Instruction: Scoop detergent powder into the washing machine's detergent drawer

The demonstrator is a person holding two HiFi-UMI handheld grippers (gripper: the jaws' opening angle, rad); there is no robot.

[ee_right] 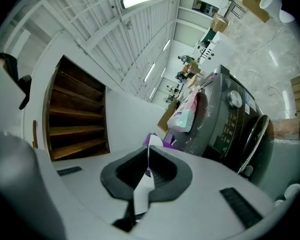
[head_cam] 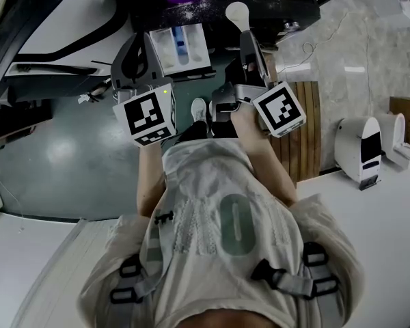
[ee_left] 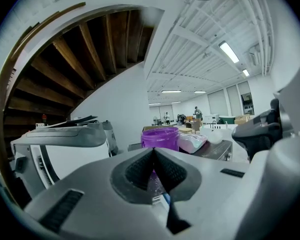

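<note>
Nearest, pale shirt (head_cam: pixel 225 231). Beyond, left tongs (ee_left: pixel 153 154) clenched, seemingly empty, at nine o'clock of open detergent drawer (head_cam: pixel 181 46). At two o'clock of it, right tongs (ee_right: pixel 148 159) grasping white scoop (head_cam: pixel 237 12).

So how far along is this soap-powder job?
Done: the detergent drawer is pulled open. In hand: the right gripper is shut on the white scoop, held up beside the drawer, near the purple tub. Left: tipping powder in; whether the scoop is loaded, or the drawer already has some, I can't tell.
</note>
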